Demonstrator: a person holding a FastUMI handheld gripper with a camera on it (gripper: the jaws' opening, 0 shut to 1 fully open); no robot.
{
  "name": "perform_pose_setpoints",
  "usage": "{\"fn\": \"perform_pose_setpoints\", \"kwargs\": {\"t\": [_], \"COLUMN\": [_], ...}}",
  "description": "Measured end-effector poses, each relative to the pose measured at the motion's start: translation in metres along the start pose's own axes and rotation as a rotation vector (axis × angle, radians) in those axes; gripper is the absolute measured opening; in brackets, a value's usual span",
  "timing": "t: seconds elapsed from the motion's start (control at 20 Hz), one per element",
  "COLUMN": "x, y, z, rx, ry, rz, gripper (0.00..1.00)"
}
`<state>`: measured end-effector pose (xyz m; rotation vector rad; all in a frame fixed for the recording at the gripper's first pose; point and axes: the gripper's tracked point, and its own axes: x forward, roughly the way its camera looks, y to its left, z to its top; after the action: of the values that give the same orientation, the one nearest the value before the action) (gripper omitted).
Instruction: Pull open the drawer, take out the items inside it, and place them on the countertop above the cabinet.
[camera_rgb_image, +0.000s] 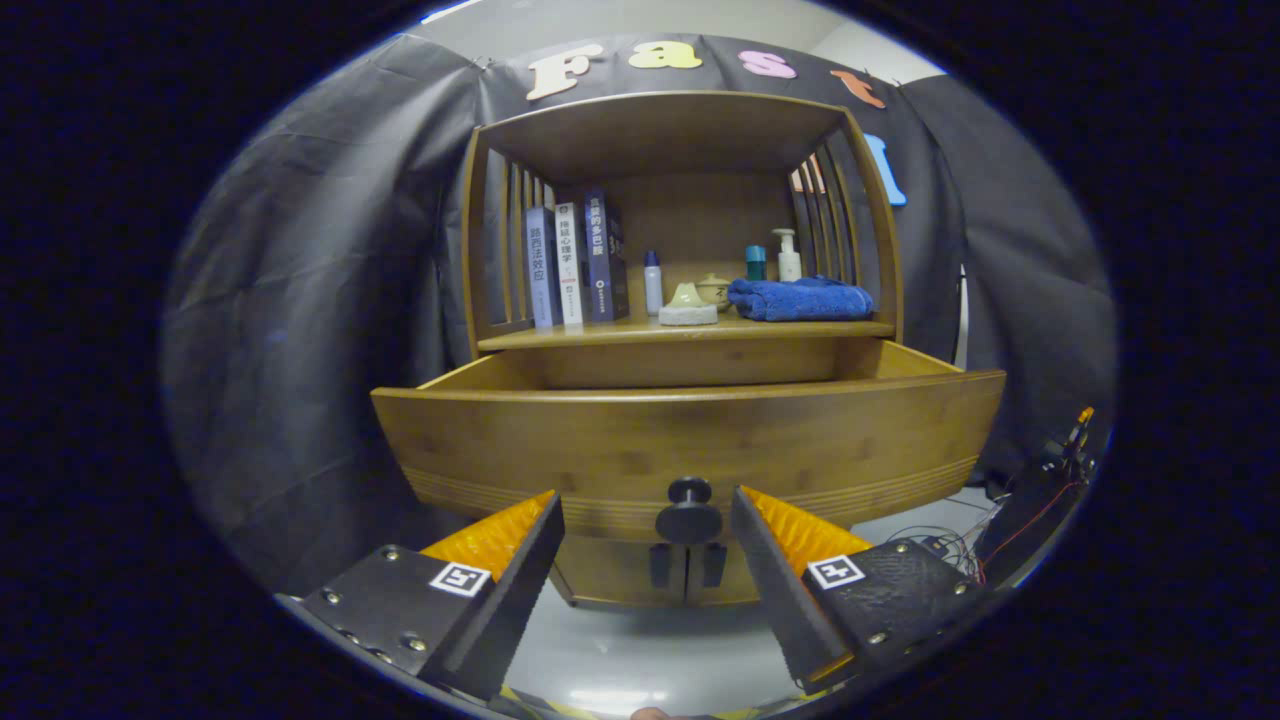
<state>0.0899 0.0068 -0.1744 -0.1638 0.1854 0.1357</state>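
Two fingers of your claw stand spread apart, gripping nothing, with the knob between them and untouched. Just ahead, the drawer is pulled out. Beyond it, the counter carries books, bottles and a blue towel.

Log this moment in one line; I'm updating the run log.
drawer: pulled out | gripper: open, knob between fingers, untouched | towel: on countertop

Fingers: standing apart at gripper, flanking knob.
Drawer: jutting out, top gaping free.
Countertop: crowding with books, towel.
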Motion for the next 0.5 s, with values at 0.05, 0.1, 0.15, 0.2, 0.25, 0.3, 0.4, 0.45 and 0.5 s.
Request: {"fn": "perform_pose_setpoints", "kwargs": {"t": [0.05,0.1,0.15,0.2,0.25,0.3,0.4,0.45,0.5], "x": [0.008,0.014,0.02,0.026,0.034,0.034,0.039,0.042,0.045], "y": [0.0,-0.002,-0.003,-0.002,-0.002,-0.008,-0.008,-0.005,-0.004], "z": [-0.002,-0.003,-0.004,-0.005,-0.007,-0.006,-0.007,-0.003,-0.005], "rx": [-0.006,-0.015,-0.018,-0.02,-0.02,-0.024,-0.021,-0.012,0.001], "ry": [0.003,0.001,-0.001,-0.006,-0.005,-0.018,-0.046,-0.066,-0.076], "rz": [-0.004,-0.014,-0.025,-0.03,-0.039,-0.078,-0.125,-0.124,-0.122], "gripper": [0.99,0.99,0.99,0.99,0.99,0.99,0.95,0.96,0.97]}}
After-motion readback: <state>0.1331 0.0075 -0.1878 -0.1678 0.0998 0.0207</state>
